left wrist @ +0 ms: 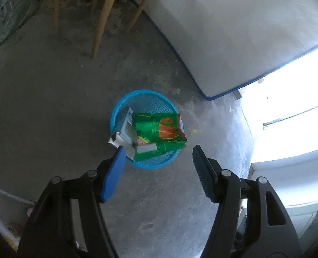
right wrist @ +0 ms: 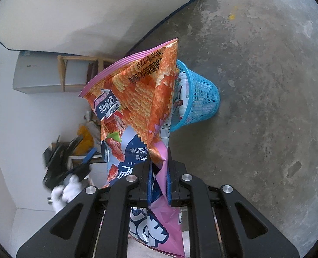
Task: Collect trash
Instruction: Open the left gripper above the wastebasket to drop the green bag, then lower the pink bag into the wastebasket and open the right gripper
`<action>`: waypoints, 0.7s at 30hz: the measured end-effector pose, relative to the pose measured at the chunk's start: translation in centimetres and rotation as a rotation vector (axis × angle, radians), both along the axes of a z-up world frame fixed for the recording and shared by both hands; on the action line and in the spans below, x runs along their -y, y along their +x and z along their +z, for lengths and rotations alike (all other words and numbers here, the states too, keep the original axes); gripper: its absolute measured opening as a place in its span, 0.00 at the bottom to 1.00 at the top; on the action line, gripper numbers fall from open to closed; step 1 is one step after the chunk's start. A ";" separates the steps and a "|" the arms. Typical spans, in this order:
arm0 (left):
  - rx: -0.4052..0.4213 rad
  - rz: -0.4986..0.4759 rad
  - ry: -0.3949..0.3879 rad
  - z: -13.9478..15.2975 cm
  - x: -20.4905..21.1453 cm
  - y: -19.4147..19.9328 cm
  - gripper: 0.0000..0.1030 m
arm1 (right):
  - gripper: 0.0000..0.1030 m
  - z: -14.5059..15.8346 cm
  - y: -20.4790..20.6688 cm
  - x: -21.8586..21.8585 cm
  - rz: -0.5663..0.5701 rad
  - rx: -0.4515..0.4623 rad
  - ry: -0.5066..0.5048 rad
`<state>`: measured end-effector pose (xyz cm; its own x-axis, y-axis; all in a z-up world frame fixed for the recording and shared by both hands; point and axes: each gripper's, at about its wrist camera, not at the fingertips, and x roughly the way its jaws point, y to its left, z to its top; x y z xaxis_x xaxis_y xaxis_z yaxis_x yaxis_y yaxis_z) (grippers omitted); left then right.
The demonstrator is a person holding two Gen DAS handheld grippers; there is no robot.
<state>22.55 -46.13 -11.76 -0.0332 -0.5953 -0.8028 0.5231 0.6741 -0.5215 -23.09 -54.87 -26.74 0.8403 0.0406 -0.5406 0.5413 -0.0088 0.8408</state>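
One basket (left wrist: 124, 105), two snack bags (a green bag (left wrist: 159, 129) in the basket, an orange bag (right wrist: 137, 90) outside), one carton (left wrist: 125, 129), one chair (left wrist: 107, 4), one mattress (left wrist: 234, 32).

Left gripper (left wrist: 156, 150): black linkage arms, silver pivot screws, one blue pad, one black ribbed pad. Right gripper (right wrist: 159, 172): same black frame. White glove (right wrist: 65, 190), lower left.

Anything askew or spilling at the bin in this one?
Yes. The blue basket is overfull: a green snack bag and a white carton stick out over its rim rather than sitting inside. A small yellow scrap lies on the floor beside it.
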 end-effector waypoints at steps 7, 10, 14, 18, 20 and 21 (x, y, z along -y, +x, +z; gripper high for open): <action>0.148 -0.055 -0.029 7.8 -9.2 -1.8 0.63 | 0.11 0.0 9.3 5.0 0.095 -0.058 -0.048; 0.180 -0.055 -0.052 10.8 -14.8 -2.6 0.66 | 0.12 0.7 14.4 7.4 0.132 -0.084 -0.093; 0.221 -0.019 -0.069 13.1 -22.3 -4.2 0.66 | 0.13 -0.5 22.0 10.9 0.169 -0.240 -0.184; 0.256 0.058 -0.067 13.8 -28.9 -6.3 0.67 | 0.29 -5.0 27.0 13.0 0.202 -0.462 -0.253; 0.287 0.103 -0.042 13.7 -31.7 -7.1 0.67 | 0.36 -7.2 28.2 13.4 0.224 -0.573 -0.250; 0.296 0.120 -0.032 13.6 -32.6 -7.4 0.67 | 0.36 -8.3 28.4 13.5 0.222 -0.630 -0.239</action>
